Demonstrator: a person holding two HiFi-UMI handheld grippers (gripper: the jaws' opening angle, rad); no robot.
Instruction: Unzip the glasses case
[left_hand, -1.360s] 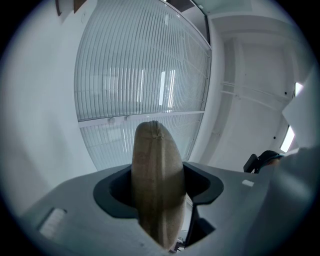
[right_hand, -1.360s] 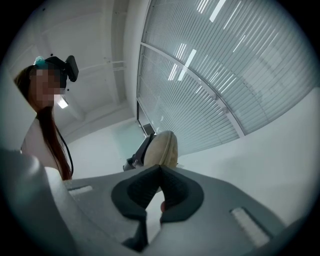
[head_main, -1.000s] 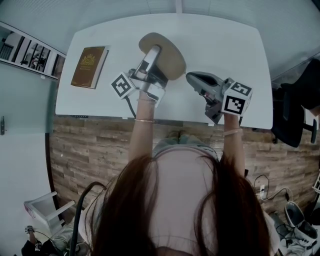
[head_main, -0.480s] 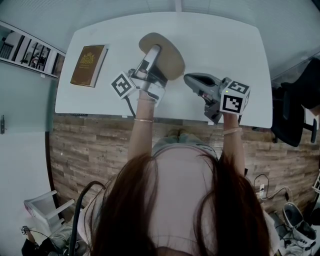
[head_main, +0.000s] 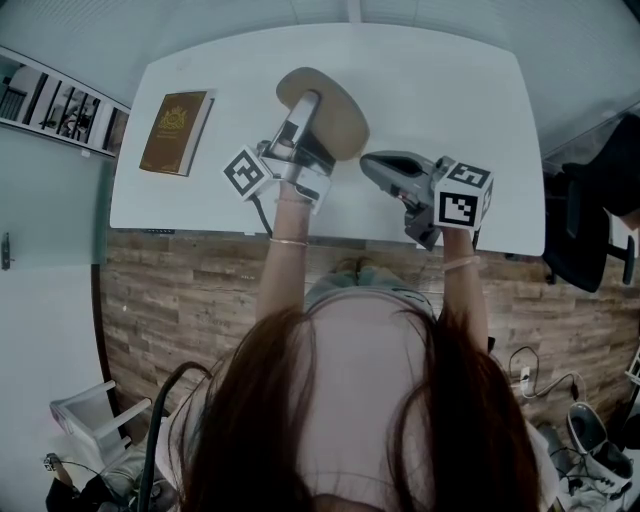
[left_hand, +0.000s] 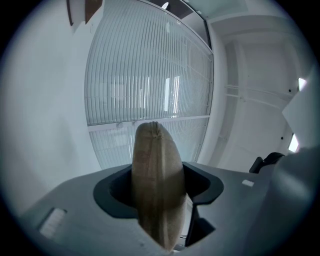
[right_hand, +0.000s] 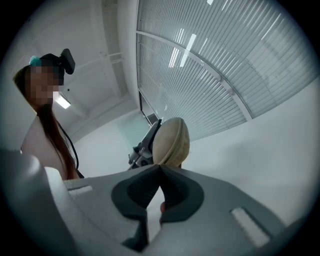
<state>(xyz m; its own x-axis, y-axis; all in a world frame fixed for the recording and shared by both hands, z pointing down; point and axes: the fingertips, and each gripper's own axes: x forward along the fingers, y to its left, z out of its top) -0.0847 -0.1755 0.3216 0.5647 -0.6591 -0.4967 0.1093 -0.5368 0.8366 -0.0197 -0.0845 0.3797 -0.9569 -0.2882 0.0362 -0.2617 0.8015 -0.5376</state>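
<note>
Case: The tan glasses case stands on edge in my left claw. I read it as raised off the desk, over the middle.
Left claw: The jaws are wide apart and clamped on the case's two flat faces near one end. In the left gripper view the zip seam runs up the edge facing me.
Right claw: My right claw has its jaws closed together with nothing of the case between them. Its tip is just to the right of the case, pointing at it but not touching.
Step in hand: I judge it to be getting the right claw onto the zip pull. The seam looks closed all along what I can see.
Pull tab: I cannot make it out in any view. The gathered end at the top of the seam is my best guess.
Doing it well: I would part the right jaws a little before contact, nip only the tab and not the fabric, then draw along the seam and follow its curve.
Risk: The case is held near one end, so a sideways tug could twist it in the pads. I would keep the pull in line with the seam.
Book: The book lies far left, well apart and no obstacle.
</note>
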